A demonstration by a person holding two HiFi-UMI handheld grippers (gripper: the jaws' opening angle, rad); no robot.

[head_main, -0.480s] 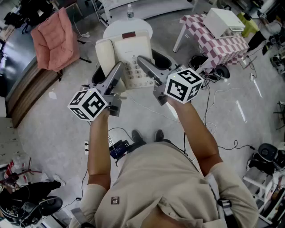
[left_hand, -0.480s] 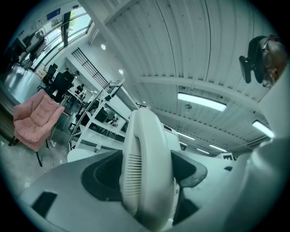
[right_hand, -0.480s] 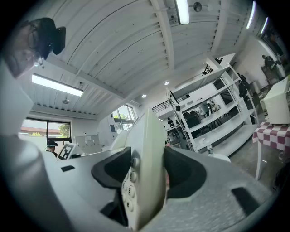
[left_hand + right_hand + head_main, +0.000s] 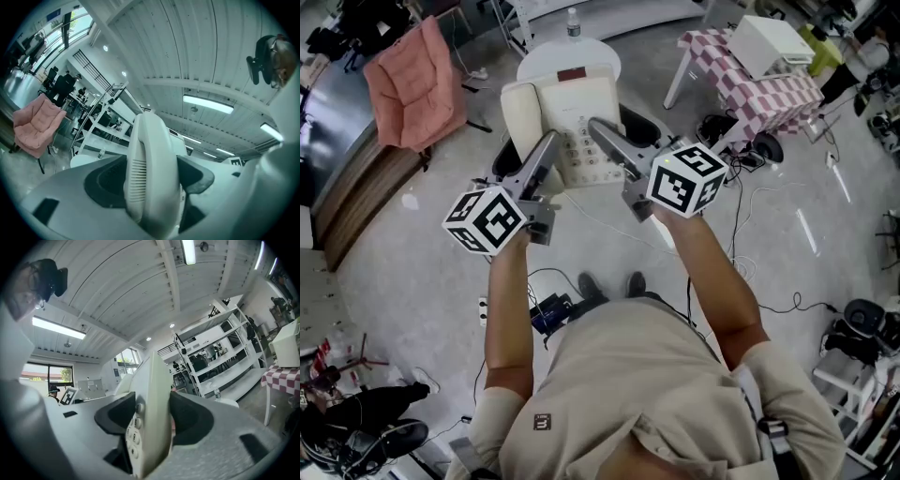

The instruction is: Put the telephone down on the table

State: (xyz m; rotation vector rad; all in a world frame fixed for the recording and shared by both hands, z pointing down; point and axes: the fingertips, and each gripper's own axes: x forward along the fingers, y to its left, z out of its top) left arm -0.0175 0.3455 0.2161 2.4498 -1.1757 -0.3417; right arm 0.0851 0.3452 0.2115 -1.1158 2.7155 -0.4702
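A cream telephone (image 4: 572, 122) with handset and keypad is held in the air between both grippers, above the floor in front of a small round white table (image 4: 546, 62). My left gripper (image 4: 546, 148) is shut on its left side, where the handset (image 4: 150, 173) stands pinched between the dark pads in the left gripper view. My right gripper (image 4: 602, 131) is shut on its right side. In the right gripper view the keypad edge of the telephone (image 4: 149, 418) is clamped between the pads, with several round keys showing. Both grippers point level.
A water bottle (image 4: 573, 22) and a small dark red item (image 4: 572, 73) are on the round table. A pink chair (image 4: 412, 80) stands at the left, a checkered table (image 4: 759, 89) with a white box (image 4: 773, 42) at the right. Cables lie on the floor.
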